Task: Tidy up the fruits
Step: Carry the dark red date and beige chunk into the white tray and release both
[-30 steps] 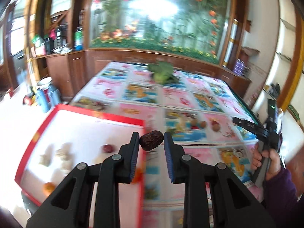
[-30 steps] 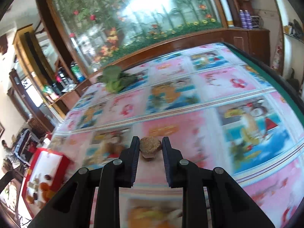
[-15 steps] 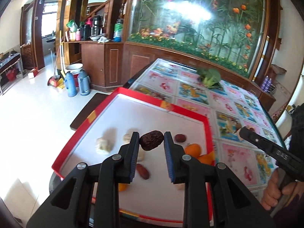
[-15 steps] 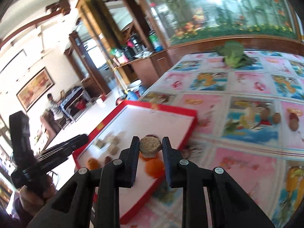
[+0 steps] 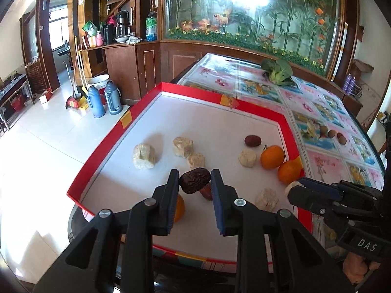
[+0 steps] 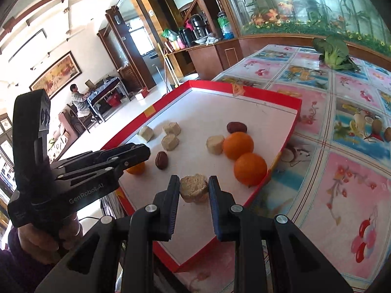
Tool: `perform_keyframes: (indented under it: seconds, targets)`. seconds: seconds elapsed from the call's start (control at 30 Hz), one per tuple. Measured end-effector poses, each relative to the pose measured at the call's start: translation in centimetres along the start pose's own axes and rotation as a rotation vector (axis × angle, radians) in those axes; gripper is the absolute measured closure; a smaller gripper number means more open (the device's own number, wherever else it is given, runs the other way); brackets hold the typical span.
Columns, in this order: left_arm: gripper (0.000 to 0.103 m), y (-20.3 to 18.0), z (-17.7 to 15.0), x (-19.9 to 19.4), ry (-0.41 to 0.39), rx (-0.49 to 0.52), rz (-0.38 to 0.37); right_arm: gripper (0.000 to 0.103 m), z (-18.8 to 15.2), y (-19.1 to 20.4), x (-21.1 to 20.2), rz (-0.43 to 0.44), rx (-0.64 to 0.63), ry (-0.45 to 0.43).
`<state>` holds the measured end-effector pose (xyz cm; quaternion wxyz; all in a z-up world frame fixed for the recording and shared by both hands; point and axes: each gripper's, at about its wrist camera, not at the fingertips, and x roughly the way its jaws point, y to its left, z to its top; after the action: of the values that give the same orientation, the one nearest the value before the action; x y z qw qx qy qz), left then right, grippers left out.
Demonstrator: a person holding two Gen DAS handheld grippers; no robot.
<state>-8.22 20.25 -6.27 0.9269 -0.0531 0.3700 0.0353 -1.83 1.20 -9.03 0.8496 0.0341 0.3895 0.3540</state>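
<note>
Left tongs (image 5: 195,183), clamped on a dried date (image 5: 194,180), half hide an orange (image 5: 179,208) in the red tray (image 5: 266,114); right tongs (image 6: 193,188) grip a pale chunk (image 6: 194,188).

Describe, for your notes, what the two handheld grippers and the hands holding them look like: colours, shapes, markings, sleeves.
Both grippers are matte black with angular, cut-out frames and silver screws. The left gripper and right gripper have flat fingers faced with blue ribbed pads. White lettering reads "GenRobot.AI" on the left body and "DAS" on the right. The left hand wears a dark purple sleeve. No cables show.
</note>
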Motion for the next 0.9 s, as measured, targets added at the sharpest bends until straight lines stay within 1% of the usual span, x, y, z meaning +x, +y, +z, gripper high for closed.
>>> perform_keyframes:
  seconds: [0.17, 0.27, 0.37, 0.43, 0.73, 0.9]
  targets:
    - [0.075, -0.8, -0.7, 0.0, 0.025, 0.028, -0.022, 0.08, -0.7, 0.6, -0.3, 0.001, -0.027, 0.022]
    - [0.075, -1.3, -1.0, 0.1, 0.04, 0.038, -0.038, 0.08, -1.3, 0.9, 0.4, -0.007, -0.043, 0.042]
    - [0.075, -2.0, -1.3, 0.3, 0.054, 0.06, -0.042, 0.08, -1.2, 1.2, 0.3, -0.002, -0.054, 0.037]
    - [0.075, -2.1, -1.5, 0.5, 0.067, 0.058, -0.046, 0.08, -1.3, 1.2, 0.6, -0.004, -0.06, 0.053]
    - [0.075, -2.0, -2.1, 1.7, 0.115, 0.061, -0.027, 0.08, -1.6, 1.7, 0.9, -0.016, -0.09, 0.07]
    - [0.074, -2.3, -2.0, 1.6, 0.117, 0.069, -0.013, 0.078, -1.5, 1.6, 0.8, -0.002, -0.084, 0.075]
